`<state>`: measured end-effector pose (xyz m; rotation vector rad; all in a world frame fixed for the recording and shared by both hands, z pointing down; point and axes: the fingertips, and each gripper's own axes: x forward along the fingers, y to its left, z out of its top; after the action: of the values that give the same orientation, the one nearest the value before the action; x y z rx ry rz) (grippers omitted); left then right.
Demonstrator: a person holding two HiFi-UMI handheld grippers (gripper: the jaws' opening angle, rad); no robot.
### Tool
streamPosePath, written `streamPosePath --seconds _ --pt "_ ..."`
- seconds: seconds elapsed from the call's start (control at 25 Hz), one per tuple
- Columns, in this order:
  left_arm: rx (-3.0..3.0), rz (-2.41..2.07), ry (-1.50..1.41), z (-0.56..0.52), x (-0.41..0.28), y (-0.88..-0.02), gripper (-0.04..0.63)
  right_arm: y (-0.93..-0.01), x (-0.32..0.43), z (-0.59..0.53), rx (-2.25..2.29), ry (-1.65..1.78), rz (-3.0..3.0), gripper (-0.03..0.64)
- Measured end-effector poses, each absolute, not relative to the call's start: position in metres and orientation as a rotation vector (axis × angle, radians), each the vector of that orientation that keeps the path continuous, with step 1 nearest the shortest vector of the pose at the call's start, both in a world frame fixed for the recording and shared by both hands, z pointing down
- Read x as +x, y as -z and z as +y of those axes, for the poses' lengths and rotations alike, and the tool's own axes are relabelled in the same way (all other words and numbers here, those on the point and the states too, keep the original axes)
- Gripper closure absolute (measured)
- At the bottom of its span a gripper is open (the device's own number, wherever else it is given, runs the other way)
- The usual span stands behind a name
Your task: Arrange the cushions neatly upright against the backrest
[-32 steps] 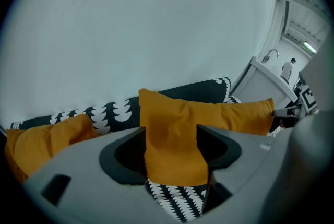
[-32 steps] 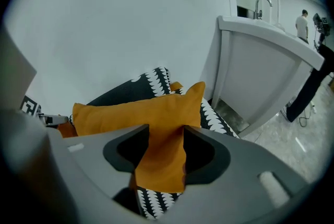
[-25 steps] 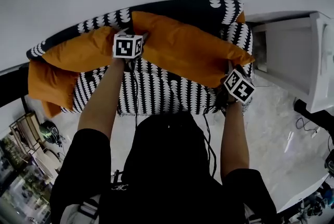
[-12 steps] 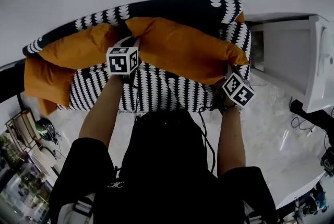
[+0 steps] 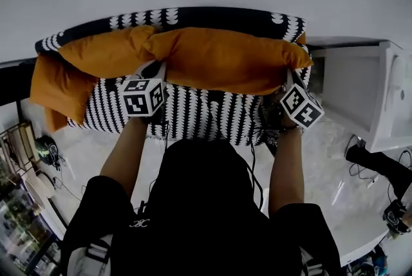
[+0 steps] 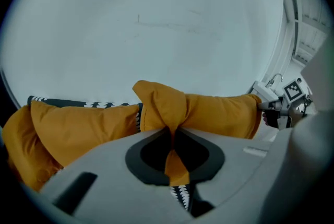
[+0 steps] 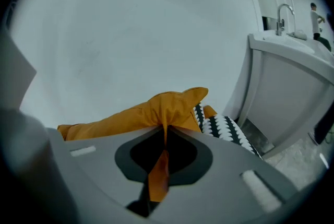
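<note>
A long orange cushion (image 5: 225,59) hangs lifted across the black-and-white patterned sofa (image 5: 206,115), in front of its backrest. My left gripper (image 5: 156,69) is shut on the cushion's left corner (image 6: 172,113), its jaws having just closed on the fabric. My right gripper (image 5: 288,75) has also just closed, pinching the right corner (image 7: 167,105). Orange fabric shows between both pairs of jaws, at the left gripper (image 6: 171,137) and the right gripper (image 7: 163,139). A second orange cushion (image 5: 106,53) leans at the left, and a third (image 5: 55,89) droops over the sofa's left end.
A white wall stands behind the sofa. A white counter (image 5: 380,94) with a tap (image 7: 284,11) is close on the right. Pale floor with cables (image 5: 360,172) lies in front, and a small rack (image 5: 16,159) stands at the lower left.
Both grippers took hold of the long cushion's lower corners and raised it; it now hangs higher, up by the backrest's top. The other cushions stayed put.
</note>
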<state>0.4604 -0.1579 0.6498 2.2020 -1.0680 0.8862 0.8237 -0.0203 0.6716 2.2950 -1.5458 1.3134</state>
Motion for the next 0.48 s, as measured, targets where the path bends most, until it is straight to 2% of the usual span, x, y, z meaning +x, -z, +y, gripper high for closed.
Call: streamPosePath --seconds 0.24,0.48 --pt "2.182 -1.089 -0.847 -0.17 0.442 -0.656 0.565 -0.669 0.822 -0.078 2.195 -1.201 -1.638 0.595" --pt "2.137 -1.033 -0.994 -0.18 0.457 -0.708 0.551 -0.727 0.838 -0.07 2.112 -1.274 -1.428 0.589"
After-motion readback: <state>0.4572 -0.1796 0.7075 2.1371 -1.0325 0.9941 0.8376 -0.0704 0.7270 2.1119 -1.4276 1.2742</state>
